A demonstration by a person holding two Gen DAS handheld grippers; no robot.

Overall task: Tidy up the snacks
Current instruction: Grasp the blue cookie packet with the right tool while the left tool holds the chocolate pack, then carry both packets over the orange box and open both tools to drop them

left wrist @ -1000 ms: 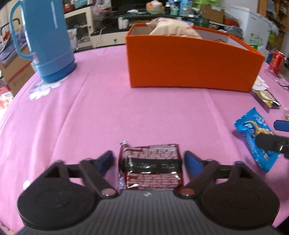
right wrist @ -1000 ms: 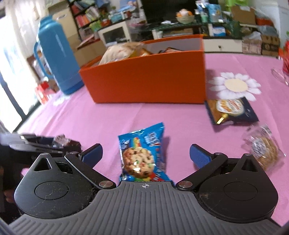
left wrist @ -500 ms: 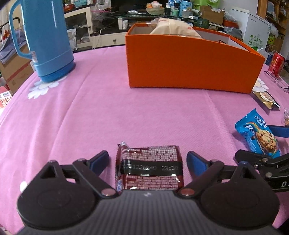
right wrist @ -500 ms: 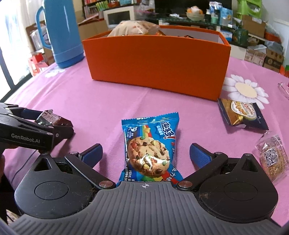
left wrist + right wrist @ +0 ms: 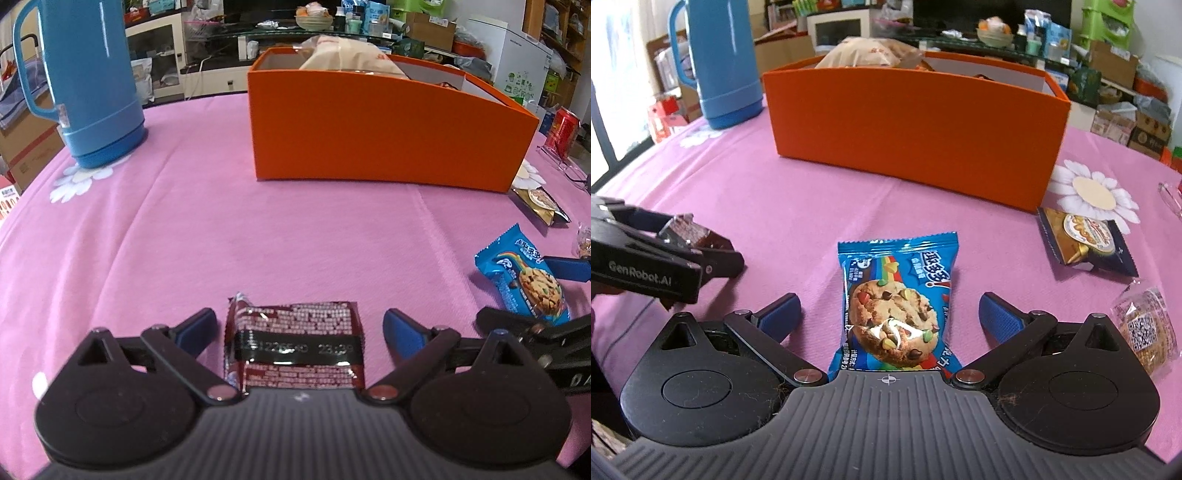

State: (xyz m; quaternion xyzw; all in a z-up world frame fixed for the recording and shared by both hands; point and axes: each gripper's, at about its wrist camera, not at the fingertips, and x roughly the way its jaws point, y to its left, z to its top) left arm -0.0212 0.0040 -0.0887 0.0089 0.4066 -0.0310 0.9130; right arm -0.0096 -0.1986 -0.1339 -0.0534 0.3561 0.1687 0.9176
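My left gripper (image 5: 297, 326) is open, with a dark red snack packet (image 5: 293, 345) lying flat on the pink cloth between its fingers. My right gripper (image 5: 890, 310) is open around a blue cookie packet (image 5: 895, 302), also flat on the cloth; that packet shows in the left wrist view (image 5: 524, 271) too. The orange box (image 5: 384, 123) stands ahead of both and holds a large beige bag (image 5: 347, 55). The left gripper and the red packet (image 5: 689, 232) show at the left of the right wrist view.
A blue thermos jug (image 5: 86, 81) stands at the far left. A dark gold-printed packet (image 5: 1086, 240) and a clear-wrapped biscuit (image 5: 1145, 326) lie right of the cookie packet. A red can (image 5: 561, 127) stands at the far right.
Both grippers have edged forward over their packets and turned a little; the right view swung from angled to facing the box. Both stay open and the packets lie where they were.
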